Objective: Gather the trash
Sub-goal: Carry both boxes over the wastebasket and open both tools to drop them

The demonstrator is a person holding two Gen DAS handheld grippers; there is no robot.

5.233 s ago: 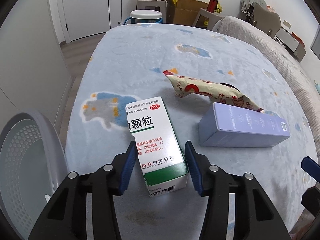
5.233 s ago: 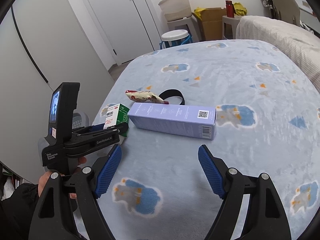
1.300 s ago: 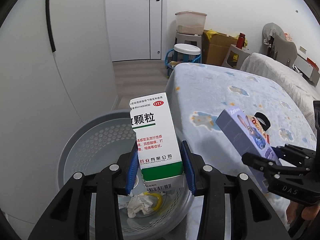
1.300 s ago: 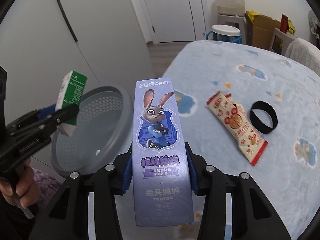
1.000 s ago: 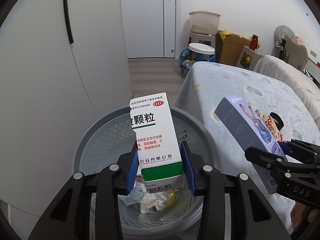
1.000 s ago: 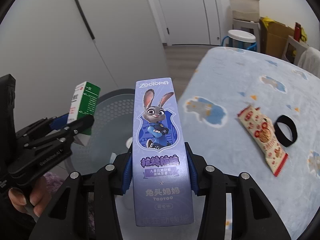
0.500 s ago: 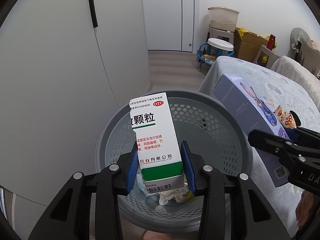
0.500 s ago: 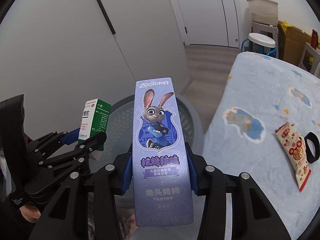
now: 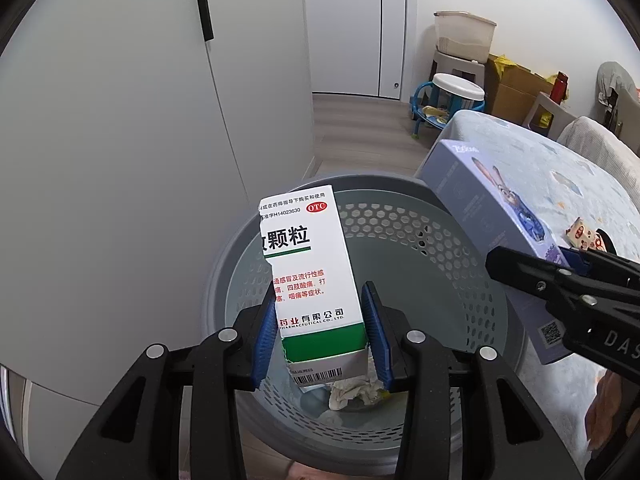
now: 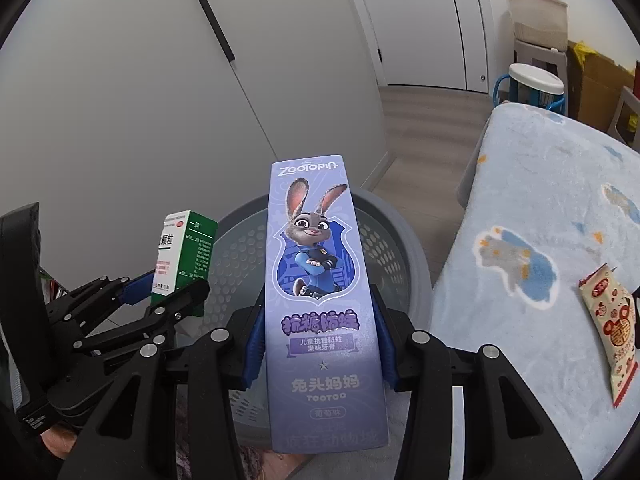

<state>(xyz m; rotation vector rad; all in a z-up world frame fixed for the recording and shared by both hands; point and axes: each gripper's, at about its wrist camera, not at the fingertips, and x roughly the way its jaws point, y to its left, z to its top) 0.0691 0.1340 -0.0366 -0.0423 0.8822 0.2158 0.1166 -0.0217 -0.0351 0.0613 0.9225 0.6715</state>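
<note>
My left gripper [image 9: 322, 334] is shut on a white and green medicine box [image 9: 306, 264] and holds it above the grey perforated trash basket [image 9: 404, 236]. My right gripper [image 10: 320, 348] is shut on a purple Zootopia toothpaste box [image 10: 320, 280], also held over the basket [image 10: 384, 248]. The purple box also shows at the right of the left wrist view [image 9: 492, 216]; the medicine box shows at the left of the right wrist view [image 10: 184, 256]. Crumpled tissue [image 9: 354, 390] lies in the basket's bottom.
A bed with a blue patterned blanket [image 10: 552, 208] stands right of the basket. A red and cream snack wrapper [image 10: 610, 320] lies on it. A white wardrobe wall [image 9: 120, 140] is at the left. A stool [image 9: 452, 96] and cardboard boxes stand by the far door.
Both grippers have carried their boxes from the bed further left over the basket. The basket now sits centred under both boxes. Both grips are unchanged.
</note>
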